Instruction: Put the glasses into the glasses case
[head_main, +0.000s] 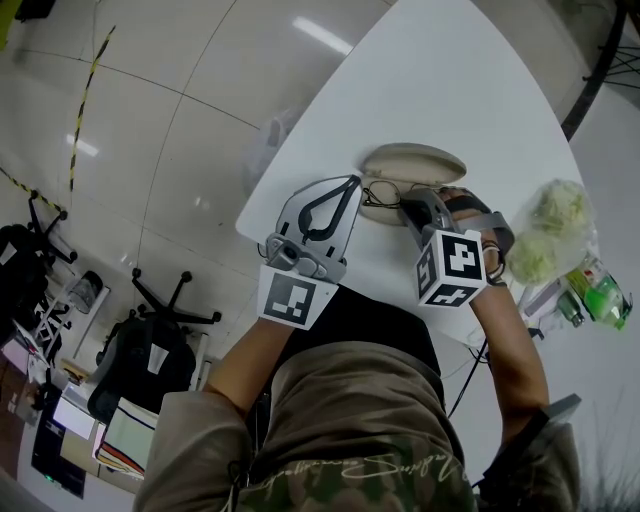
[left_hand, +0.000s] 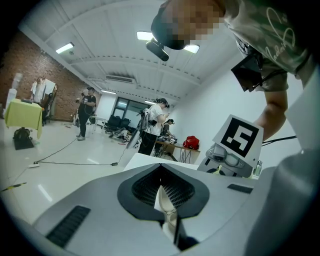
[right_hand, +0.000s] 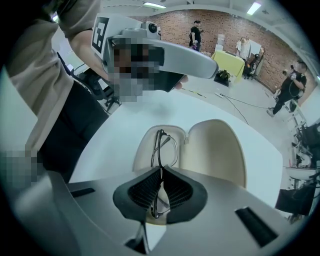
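An open beige glasses case lies on the white table, hinged flat with its lid beside the lower half. The thin dark-framed glasses are folded and pinched in my right gripper. In the right gripper view that gripper is shut on the glasses, whose front end hangs over the case's lower half. My left gripper sits just left of the case with its tips near the case's end. In its own view the left gripper has its jaws closed together.
Clear bags of pale green stuff and small bottles crowd the table's right side. The table's near edge runs just under both grippers. Office chairs stand on the floor to the left. People stand far off in the room.
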